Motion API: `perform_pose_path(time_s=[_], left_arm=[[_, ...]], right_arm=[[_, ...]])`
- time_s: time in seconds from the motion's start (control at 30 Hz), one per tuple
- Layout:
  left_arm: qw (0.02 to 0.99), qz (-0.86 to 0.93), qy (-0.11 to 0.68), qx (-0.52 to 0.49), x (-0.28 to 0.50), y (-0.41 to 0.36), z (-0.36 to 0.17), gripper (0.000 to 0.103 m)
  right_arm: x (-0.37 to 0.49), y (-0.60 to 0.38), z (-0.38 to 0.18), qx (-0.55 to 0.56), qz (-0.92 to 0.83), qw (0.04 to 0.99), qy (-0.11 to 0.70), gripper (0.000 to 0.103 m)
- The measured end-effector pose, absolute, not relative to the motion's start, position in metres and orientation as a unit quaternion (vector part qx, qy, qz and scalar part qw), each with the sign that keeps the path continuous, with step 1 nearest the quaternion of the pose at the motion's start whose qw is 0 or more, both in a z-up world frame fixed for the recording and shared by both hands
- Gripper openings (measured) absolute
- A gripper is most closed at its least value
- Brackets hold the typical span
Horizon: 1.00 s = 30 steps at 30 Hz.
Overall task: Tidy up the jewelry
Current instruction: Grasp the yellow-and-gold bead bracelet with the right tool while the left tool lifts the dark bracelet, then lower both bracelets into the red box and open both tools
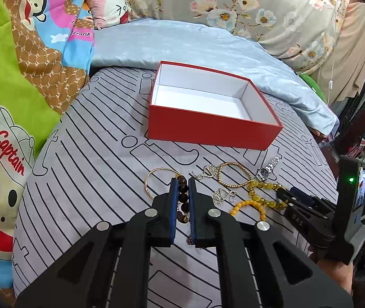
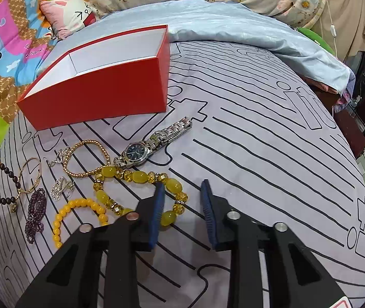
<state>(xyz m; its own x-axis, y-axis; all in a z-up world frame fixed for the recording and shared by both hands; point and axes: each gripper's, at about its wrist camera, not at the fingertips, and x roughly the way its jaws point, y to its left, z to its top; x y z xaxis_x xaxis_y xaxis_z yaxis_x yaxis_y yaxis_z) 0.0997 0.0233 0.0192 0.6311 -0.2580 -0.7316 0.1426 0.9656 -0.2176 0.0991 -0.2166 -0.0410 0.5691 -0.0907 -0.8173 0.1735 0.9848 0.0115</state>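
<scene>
**Dark beads in your left grip, chunky amber strand under your right**

Your left hand-held gripper (image 1: 182,179) is nearly shut on the dark bead bracelet (image 1: 183,196), smooth round beads on a slack cord. Keep the pinch steady, carry it over the red box's (image 1: 208,124) near wall and let go low above the white floor, since a loose strand swings and can snag the rim. The rigid cardboard box sits empty on the striped bedsheet (image 1: 92,169). To the right lie a thin gold bangle (image 2: 31,175), a gold bead chain (image 2: 86,159) and a steel-link watch (image 2: 151,146). Your right hand-held gripper (image 2: 181,183) stands part open astride the glossy yellow bead bracelet (image 2: 141,192), its ribbed blue pads not yet pressing; centre on one large bead before you squeeze.
</scene>
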Motion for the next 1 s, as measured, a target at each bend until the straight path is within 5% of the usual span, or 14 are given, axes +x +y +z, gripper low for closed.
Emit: perform_pose_path(time_s=[0.1,0.67,1.0], left_arm=[[0.9,-0.108,0.417,-0.069,0.1,0.024,0.017,0.007],[0.912,-0.126,0.384,-0.066,0.111,0.017,0.057,0.007],[0.929,-0.143,0.338,-0.044,0.19,-0.008,0.093,0.007]], right_arm=[[0.101,-0.217,-0.04,0.047,-0.068,0.885,0.459,0.01],[0.093,-0.22,0.043,0.046,-0.04,0.917,0.393,0.009],[0.167,-0.212,0.095,0.058,0.022,0.932,0.356,0.009]])
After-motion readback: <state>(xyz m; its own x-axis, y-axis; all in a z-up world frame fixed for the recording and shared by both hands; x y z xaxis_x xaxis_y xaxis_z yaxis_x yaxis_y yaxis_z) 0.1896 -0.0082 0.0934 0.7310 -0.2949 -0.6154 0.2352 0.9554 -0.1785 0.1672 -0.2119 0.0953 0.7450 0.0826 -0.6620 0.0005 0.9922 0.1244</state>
